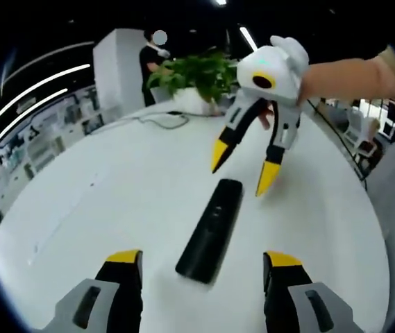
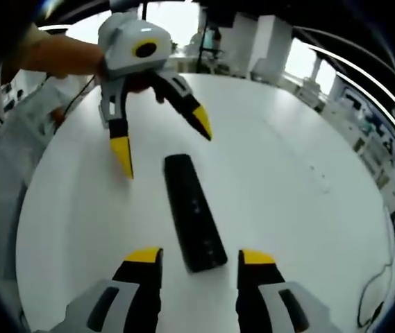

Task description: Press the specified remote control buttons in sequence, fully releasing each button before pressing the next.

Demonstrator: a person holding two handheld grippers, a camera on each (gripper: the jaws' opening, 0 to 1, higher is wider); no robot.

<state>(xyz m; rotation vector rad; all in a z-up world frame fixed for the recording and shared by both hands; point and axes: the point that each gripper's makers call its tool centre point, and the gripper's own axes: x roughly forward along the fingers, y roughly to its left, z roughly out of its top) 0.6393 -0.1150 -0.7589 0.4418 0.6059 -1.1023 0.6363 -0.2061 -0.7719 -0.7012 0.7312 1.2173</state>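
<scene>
Hovering at opposite ends of a black remote control (image 1: 211,230) lying flat on the white table (image 1: 114,187).
Left gripper (image 1: 203,267) and right gripper (image 2: 191,263) both spread wide, empty; remote looks light, rigid, slippery: press straight down.

One remote control (image 1: 211,229), two tools, left (image 1: 203,260), right (image 2: 200,258); one potted plant (image 1: 197,82); one table (image 1: 100,187)

The remote (image 1: 211,229) looked like matt black plastic, smooth, with a faint sheen along its edge. The desk (image 1: 114,201) was a smooth white surface, softly reflective. Each tool, left (image 1: 203,267) and right (image 2: 196,263), had grey and black plastic with yellow tips, smooth and slightly glossy.
</scene>
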